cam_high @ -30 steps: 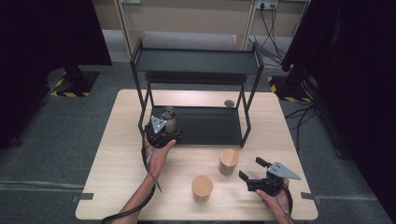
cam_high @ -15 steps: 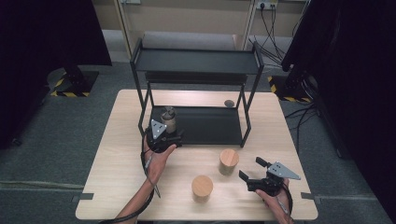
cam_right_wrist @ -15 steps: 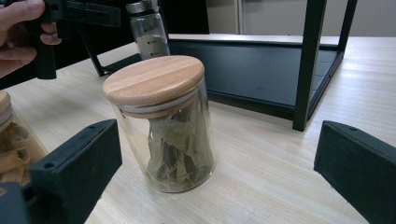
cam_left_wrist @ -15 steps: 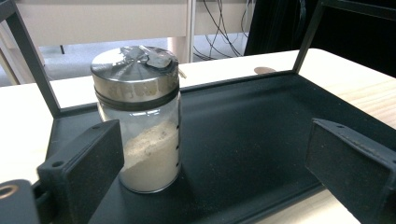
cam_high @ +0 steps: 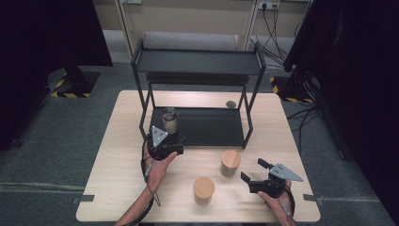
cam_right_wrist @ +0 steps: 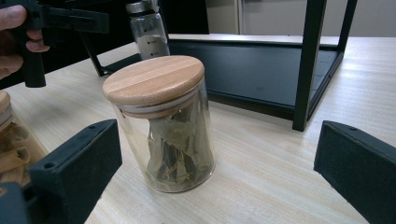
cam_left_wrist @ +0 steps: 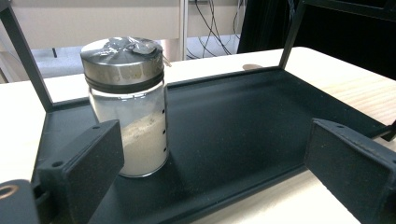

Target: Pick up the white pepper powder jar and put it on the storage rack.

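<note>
A glass shaker (cam_high: 169, 120) with a metal lid stands on the left end of the black rack's bottom tray (cam_high: 211, 128). My left gripper (cam_high: 165, 137) sits just in front of it, open. In the left gripper view the shaker (cam_left_wrist: 129, 108), about half full of pale powder, stands upright just beyond the left jaw of that gripper (cam_left_wrist: 219, 158), and nothing is between the jaws. A bamboo-lidded jar (cam_high: 230, 162) of dried leaves stands on the table. My right gripper (cam_high: 254, 171) is open, to the jar's right. That jar (cam_right_wrist: 163, 126) stands ahead of the right gripper (cam_right_wrist: 219, 163), nearer its left jaw.
A second bamboo-lidded jar (cam_high: 203, 189) stands nearer the front edge, left of the first. The two-tier black rack (cam_high: 197, 61) occupies the table's back half; its front right post (cam_right_wrist: 308, 60) rises near the right gripper. A small dark disc (cam_high: 230, 104) lies behind the rack.
My left gripper has drawn back a little toward the table's front, away from the shaker, which stays on the tray. The right gripper and both bamboo-lidded jars have not moved.
</note>
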The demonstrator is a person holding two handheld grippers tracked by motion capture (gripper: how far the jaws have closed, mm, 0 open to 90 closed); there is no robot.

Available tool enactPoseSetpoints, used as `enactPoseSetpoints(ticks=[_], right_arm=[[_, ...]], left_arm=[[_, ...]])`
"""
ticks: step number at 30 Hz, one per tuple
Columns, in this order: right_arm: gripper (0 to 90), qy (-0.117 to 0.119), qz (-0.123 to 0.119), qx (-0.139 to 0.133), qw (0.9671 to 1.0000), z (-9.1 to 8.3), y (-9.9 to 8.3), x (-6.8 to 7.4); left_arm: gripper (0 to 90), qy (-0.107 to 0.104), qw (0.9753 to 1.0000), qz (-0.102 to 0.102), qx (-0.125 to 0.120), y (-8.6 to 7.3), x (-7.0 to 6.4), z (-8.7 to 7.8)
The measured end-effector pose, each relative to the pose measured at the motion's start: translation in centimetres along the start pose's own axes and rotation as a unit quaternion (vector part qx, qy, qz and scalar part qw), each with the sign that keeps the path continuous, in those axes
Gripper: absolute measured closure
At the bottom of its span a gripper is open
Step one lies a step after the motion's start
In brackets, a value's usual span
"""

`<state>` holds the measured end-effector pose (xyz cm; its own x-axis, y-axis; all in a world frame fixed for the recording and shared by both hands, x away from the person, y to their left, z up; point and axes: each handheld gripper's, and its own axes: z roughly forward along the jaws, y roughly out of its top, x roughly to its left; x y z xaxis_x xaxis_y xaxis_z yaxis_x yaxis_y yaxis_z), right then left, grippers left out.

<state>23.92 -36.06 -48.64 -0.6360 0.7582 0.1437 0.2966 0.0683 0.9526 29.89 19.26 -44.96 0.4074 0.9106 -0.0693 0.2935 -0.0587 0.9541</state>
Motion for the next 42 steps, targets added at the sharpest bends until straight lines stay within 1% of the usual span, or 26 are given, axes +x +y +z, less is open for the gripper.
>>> enactPoseSetpoints(ticks=[4, 12, 19, 42], right_arm=[[1.0, 0.000, -0.001, 0.000, 1.0000, 0.0, 0.0, 0.0], [1.0, -0.001, -0.001, 0.001, 1.0000, 0.0, 0.0, 0.1], [1.0, -0.001, -0.002, 0.001, 1.0000, 0.0, 0.0, 0.1], [1.0, -0.002, -0.001, 0.001, 1.0000, 0.0, 0.0, 0.1]], left_arm=[[4.1, -0.003, 1.0000, 0.000, 0.001, -0.3, 0.0, -0.3], [4.1, -0.010, 0.9999, 0.007, 0.001, -0.8, -0.1, -1.2], [4.1, -0.015, 0.9999, 0.000, -0.003, -1.3, -0.1, -1.9], [4.0, -0.026, 0.9996, -0.003, -0.008, -2.5, -0.3, -3.9]])
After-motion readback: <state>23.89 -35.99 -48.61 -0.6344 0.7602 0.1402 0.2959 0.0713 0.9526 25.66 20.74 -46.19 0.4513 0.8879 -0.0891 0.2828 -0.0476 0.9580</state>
